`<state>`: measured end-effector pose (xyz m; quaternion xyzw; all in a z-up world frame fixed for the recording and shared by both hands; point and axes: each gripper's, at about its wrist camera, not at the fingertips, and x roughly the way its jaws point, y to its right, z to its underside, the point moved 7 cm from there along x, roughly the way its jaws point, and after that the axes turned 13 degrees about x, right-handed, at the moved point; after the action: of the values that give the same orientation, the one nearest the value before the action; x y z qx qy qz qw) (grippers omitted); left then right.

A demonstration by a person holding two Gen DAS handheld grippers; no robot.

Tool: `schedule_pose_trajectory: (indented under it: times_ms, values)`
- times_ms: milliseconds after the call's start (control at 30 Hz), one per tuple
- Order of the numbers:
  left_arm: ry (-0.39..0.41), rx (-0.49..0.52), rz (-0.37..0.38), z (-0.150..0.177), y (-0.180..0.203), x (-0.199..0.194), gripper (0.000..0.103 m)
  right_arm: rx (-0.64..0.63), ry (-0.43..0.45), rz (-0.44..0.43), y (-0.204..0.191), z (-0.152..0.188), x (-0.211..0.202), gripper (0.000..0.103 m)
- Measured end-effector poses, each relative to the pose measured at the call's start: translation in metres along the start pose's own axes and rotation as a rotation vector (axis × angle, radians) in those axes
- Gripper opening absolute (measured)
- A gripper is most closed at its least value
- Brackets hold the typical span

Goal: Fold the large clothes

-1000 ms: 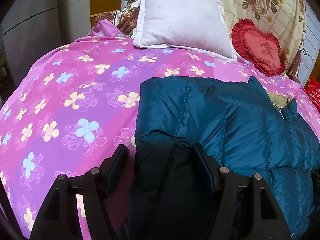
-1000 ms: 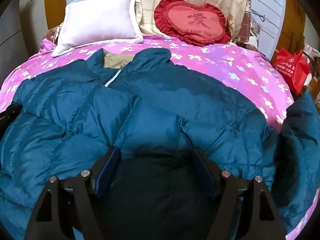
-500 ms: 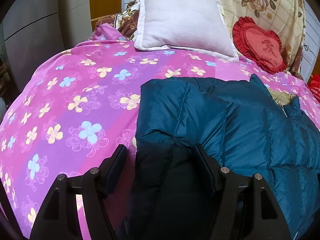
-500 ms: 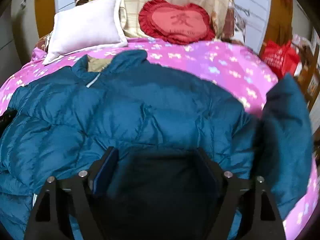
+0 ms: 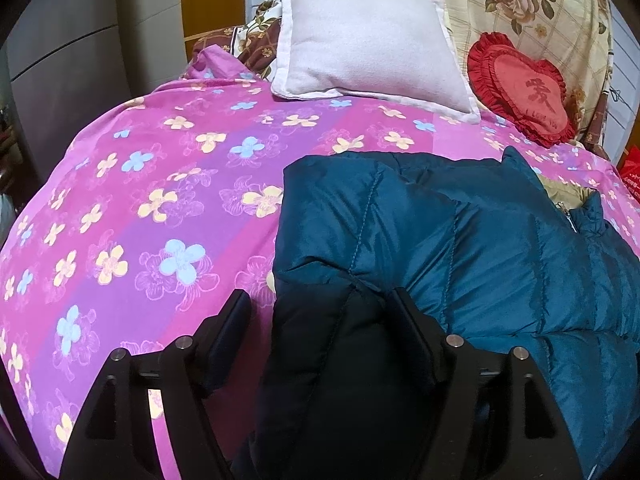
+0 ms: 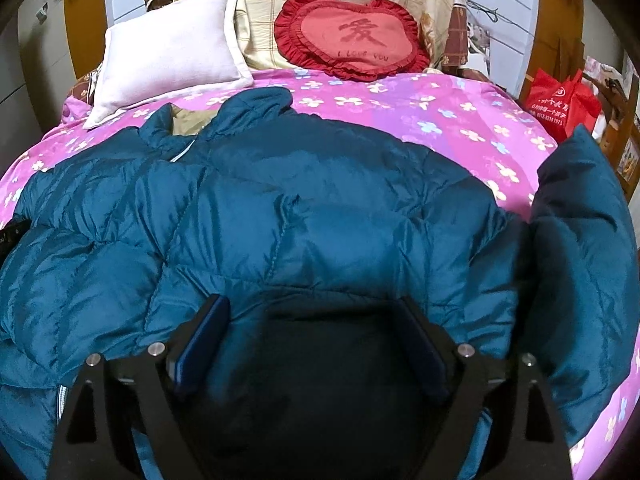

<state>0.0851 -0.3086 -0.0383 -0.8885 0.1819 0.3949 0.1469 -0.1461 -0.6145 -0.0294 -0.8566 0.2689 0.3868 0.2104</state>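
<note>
A teal quilted puffer jacket [image 6: 304, 208] lies front-up on the pink flowered bed cover [image 5: 152, 184], collar toward the pillows. It also shows in the left wrist view [image 5: 460, 240]. My left gripper [image 5: 322, 316] is open, its jaws wide apart, with the jacket's left shoulder and sleeve top bulging between them. My right gripper [image 6: 316, 324] is open over the jacket's lower right front. The right sleeve [image 6: 584, 240] stands up in a fold at the bed's right edge.
A white pillow [image 5: 368, 40] and a red heart cushion [image 6: 352, 36] lean on a floral blanket at the headboard. A red bag [image 6: 560, 96] stands beside the bed on the right. Grey cabinets [image 5: 60, 60] stand on the left.
The right gripper has swung left and back over the jacket, with the raised right sleeve shifting toward the view's right edge. The left gripper has barely moved.
</note>
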Motion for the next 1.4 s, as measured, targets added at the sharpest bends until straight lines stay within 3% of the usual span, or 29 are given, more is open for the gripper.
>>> schedule_pose_trajectory:
  times_ms: [233,400,567,733,900,1233,1400]
  values:
    - [-0.005,-0.031,0.025,0.003,0.001,0.000,0.054,0.041,0.037,-0.015,0.005,0.004,-0.018,0.088]
    - [0.000,0.040,0.005,0.007,0.009,-0.017,0.053,0.042,-0.010,0.007,0.005,0.009,-0.007,0.089]
    - [0.018,0.075,0.073,0.013,0.024,-0.056,0.051,0.045,-0.043,0.016,0.004,0.009,-0.016,0.089]
    - [0.045,0.076,0.156,0.016,0.038,-0.097,0.051,0.062,0.047,-0.059,0.007,0.007,-0.066,0.089]
    - [0.025,0.061,0.215,0.028,0.057,-0.120,0.051,0.053,0.068,-0.057,0.027,0.013,-0.103,0.089]
    - [0.041,0.133,0.230,0.052,0.096,-0.164,0.051,0.049,0.116,0.010,0.077,0.019,-0.144,0.089]
    - [0.046,0.196,0.199,0.064,0.109,-0.175,0.051,0.069,0.146,0.059,0.111,0.015,-0.154,0.089]
